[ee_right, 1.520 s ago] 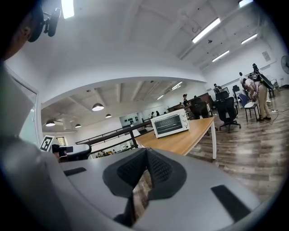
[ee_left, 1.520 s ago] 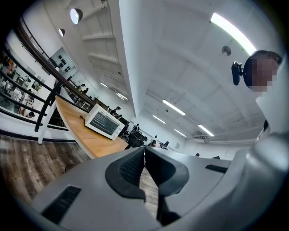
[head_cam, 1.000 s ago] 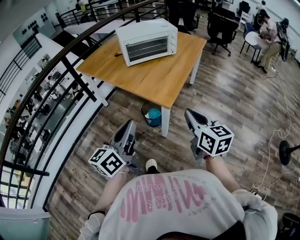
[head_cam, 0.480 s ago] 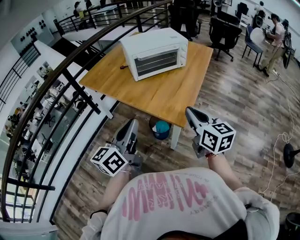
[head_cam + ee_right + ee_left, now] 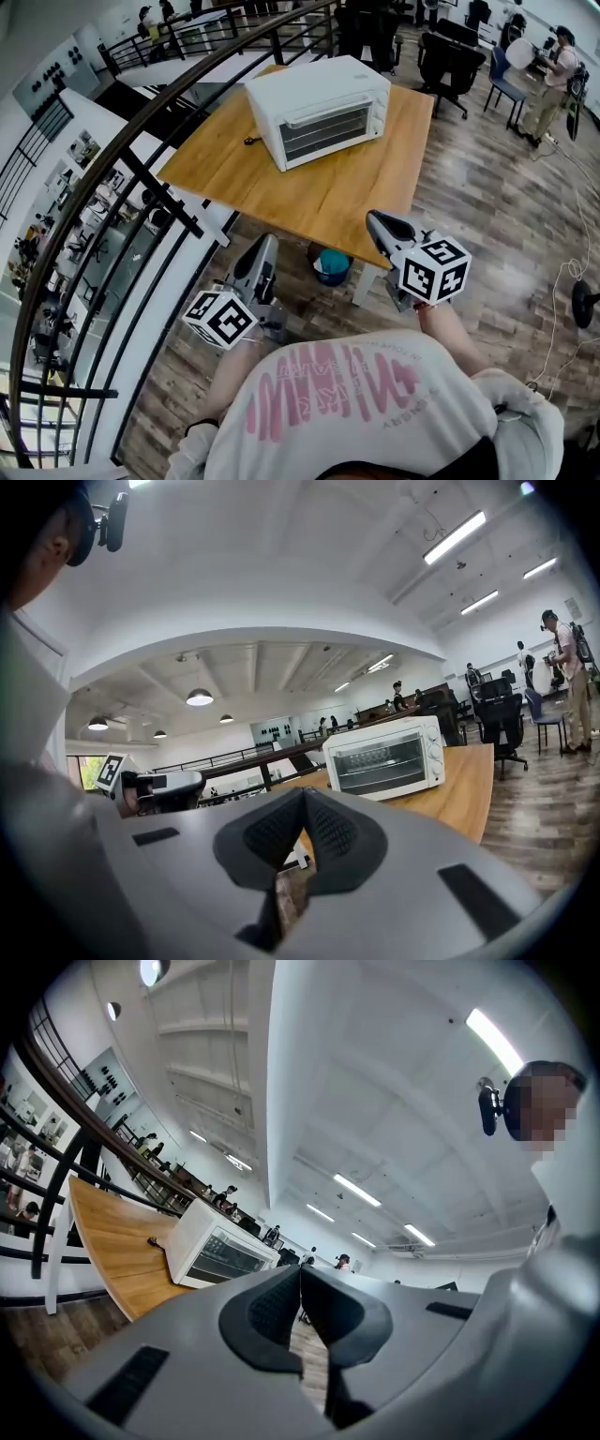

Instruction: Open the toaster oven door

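The wooden floor [image 5: 497,216] is the biggest thing in the head view. A long dark railing [image 5: 141,155] curves across the left side, from the bottom up to the top. Just past the railing stands a big wooden desk [image 5: 319,202] with white legs. Black chairs [image 5: 450,56] stand on the floor behind the desk.

The white toaster oven [image 5: 319,108] sits on the far part of the desk, well apart from both claws. Its glass door [image 5: 328,131] is shut and faces the person who holds the claws. The right gripper view shows the knobs at the right end of its front.

The left claw [image 5: 267,242] is held over the floor on the near side of the desk and points toward it. In the left gripper view its two jaws are pressed together with nothing between them. The right claw [image 5: 375,220] is near the desk's closest corner. Its jaws are pressed together too, and they pinch nothing.

A small blue bin [image 5: 333,265] stands on the floor under that corner, between the two claws in the head view. A tiny dark thing [image 5: 251,141] lies on the desk just left of the oven
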The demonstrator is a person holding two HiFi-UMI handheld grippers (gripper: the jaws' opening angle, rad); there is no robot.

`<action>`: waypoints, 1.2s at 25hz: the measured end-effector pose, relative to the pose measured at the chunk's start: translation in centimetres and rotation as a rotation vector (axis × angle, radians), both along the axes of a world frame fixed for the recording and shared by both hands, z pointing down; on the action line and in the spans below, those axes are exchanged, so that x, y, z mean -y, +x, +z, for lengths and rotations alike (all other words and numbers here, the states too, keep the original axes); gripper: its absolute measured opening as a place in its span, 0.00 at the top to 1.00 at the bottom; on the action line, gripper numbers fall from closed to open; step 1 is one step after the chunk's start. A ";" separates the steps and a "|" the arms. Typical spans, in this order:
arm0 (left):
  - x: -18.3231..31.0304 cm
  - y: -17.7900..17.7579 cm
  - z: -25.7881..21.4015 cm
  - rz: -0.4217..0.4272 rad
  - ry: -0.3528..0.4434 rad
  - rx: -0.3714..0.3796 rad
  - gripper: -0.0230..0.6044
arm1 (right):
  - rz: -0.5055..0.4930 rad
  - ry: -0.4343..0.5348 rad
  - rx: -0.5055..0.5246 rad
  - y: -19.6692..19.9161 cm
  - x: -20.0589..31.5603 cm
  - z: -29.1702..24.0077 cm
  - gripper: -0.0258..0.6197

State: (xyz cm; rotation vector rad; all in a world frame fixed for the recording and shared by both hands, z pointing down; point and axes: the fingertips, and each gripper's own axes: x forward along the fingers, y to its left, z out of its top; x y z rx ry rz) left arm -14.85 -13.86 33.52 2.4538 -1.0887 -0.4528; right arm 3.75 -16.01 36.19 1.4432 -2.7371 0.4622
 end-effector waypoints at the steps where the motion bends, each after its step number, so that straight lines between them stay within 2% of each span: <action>1: 0.5 -0.3 0.4 -0.002 -0.011 -0.001 0.93 | 0.000 0.003 -0.008 -0.2 0.3 0.2 0.95; 9: 2.4 -1.0 2.6 0.003 -0.069 -0.036 0.93 | -0.008 -0.009 0.017 -0.5 2.8 1.3 0.95; 14: 4.3 -2.2 2.8 -0.057 -0.086 -0.064 0.93 | -0.027 -0.009 -0.032 0.2 5.4 1.3 0.95; 18: 6.3 -2.6 1.3 -0.103 -0.063 -0.058 0.93 | -0.059 0.019 -0.075 0.8 8.8 0.1 0.95; 23: 8.6 -3.4 -0.1 -0.159 -0.039 -0.043 0.93 | -0.079 0.070 -0.082 0.9 13.9 -2.2 0.95; 30: 9.7 -5.9 0.4 -0.272 -0.062 -0.035 0.93 | -0.111 0.124 -0.140 0.8 20.1 -3.7 0.95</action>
